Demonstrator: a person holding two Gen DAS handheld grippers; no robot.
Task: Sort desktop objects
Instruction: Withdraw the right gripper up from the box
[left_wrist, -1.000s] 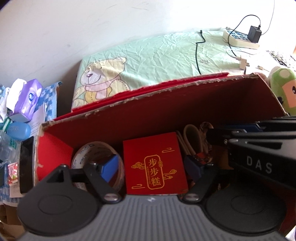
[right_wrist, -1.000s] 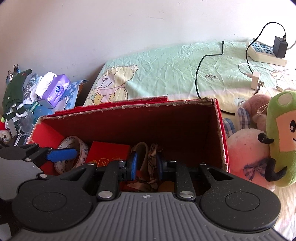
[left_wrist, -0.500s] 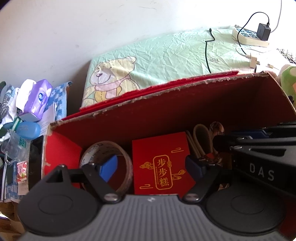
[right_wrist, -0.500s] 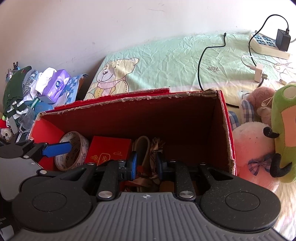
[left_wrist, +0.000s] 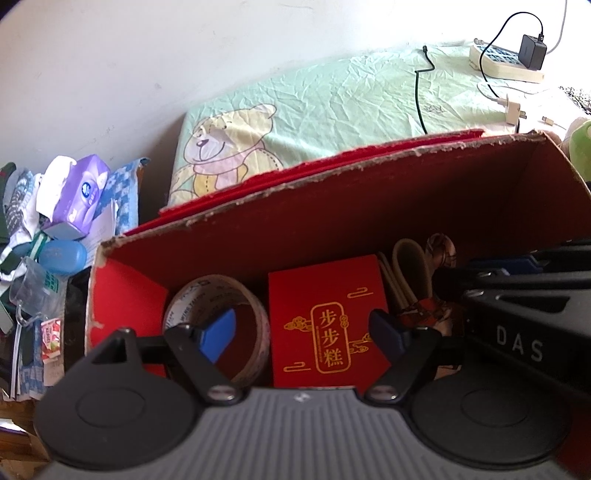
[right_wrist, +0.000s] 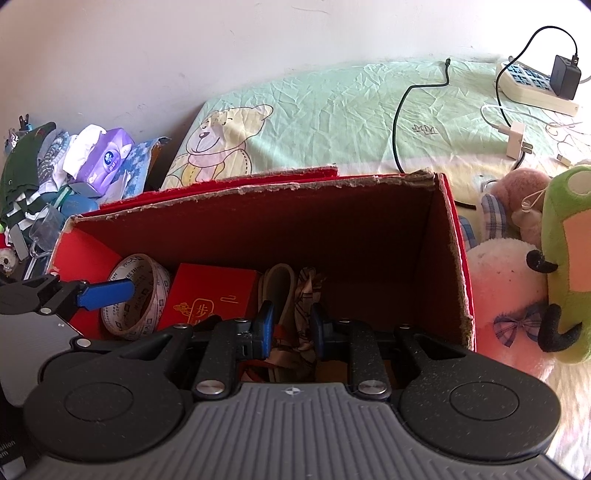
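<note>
- The red cardboard box sits on the bed, open at the top, with its torn flap folded back behind the far wall; I place everything else by it.
- Inside the box, by its left wall, a roll of printed tape lies on the floor of the box.
- Just right of the tape, still in the box, lies a flat red packet with gold Chinese lettering.
- Right of the packet, near the middle of the box, a beige strap and a patterned cloth are bundled together.
- My left gripper hangs over the box's near-left part, wide open, one blue pad above the tape ring and the other at the packet's right edge.
- My right gripper is over the box's near-middle, jaws narrowly parted around the cloth bundle; I cannot tell if they pinch it.
- Right of the box rest a pink plush and a green plush.
- Behind the box spreads a green bear-print sheet, with a power strip at its far right.
- Left of the box, a purple tissue pack tops a clutter pile.
</note>
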